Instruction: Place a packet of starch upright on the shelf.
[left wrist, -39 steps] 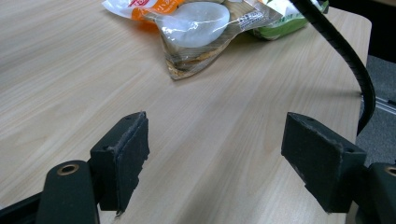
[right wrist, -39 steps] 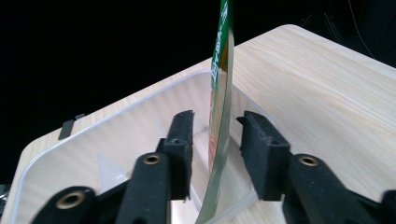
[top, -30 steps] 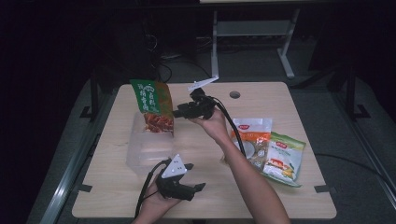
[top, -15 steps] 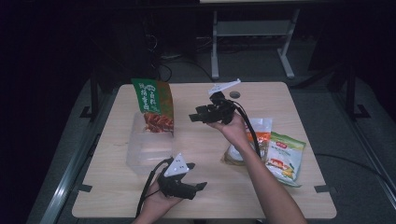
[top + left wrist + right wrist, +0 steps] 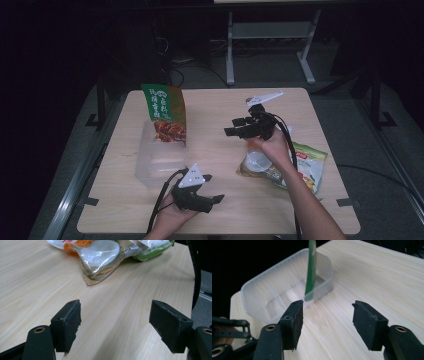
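A clear plastic bin (image 5: 159, 161) sits on the left half of the wooden table (image 5: 215, 105), and a tall green snack bag (image 5: 165, 112) stands upright at its far end. My right gripper (image 5: 232, 126) hovers over the table's middle, pointing left toward the bin. Its jaws have just been opening and nothing is between them. In the right gripper view the bin (image 5: 262, 292) and the edge-on green bag (image 5: 311, 270) lie beyond the open gripper (image 5: 327, 315). My left gripper (image 5: 212, 188) rests open near the front edge, and its view (image 5: 115, 322) faces the snack packets (image 5: 100, 252).
A pile of snack packets (image 5: 280, 167) lies on the right side of the table, partly under my right hand, with a green one (image 5: 312, 165) at its outer edge. Table legs and a metal frame (image 5: 270, 35) stand in the dark behind.
My right gripper has moved to the right, away from the green bag and toward the table's middle, with its jaws wider apart. The left gripper has stayed where it was.
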The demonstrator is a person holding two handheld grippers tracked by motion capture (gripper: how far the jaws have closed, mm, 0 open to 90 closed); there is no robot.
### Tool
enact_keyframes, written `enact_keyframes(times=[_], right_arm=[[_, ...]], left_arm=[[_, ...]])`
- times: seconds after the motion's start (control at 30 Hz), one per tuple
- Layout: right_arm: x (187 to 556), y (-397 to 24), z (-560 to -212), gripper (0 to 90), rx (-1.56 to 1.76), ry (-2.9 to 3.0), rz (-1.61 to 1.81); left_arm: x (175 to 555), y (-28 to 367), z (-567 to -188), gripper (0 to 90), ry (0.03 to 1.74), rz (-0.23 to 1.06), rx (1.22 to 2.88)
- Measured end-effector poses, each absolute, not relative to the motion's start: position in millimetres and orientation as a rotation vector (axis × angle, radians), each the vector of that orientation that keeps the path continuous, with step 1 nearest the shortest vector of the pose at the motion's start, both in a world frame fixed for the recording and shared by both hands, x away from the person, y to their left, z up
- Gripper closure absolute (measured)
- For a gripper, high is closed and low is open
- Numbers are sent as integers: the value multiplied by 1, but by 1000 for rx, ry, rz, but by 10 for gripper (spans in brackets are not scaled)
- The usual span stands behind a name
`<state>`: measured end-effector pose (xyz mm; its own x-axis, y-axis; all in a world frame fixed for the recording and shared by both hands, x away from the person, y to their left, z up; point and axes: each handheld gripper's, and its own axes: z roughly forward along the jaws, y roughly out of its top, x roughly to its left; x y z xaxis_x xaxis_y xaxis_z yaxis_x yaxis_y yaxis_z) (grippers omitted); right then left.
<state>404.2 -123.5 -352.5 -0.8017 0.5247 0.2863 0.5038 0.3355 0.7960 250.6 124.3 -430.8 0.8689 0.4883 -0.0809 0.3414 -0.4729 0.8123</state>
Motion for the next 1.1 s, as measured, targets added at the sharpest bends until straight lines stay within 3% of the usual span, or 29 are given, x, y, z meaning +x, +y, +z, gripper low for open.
enact_keyframes(times=[1.1], right_arm=[[370, -235, -365, 337, 1241, 2481, 1300]], left_arm=[[297, 64, -434, 431, 607, 184, 2139]])
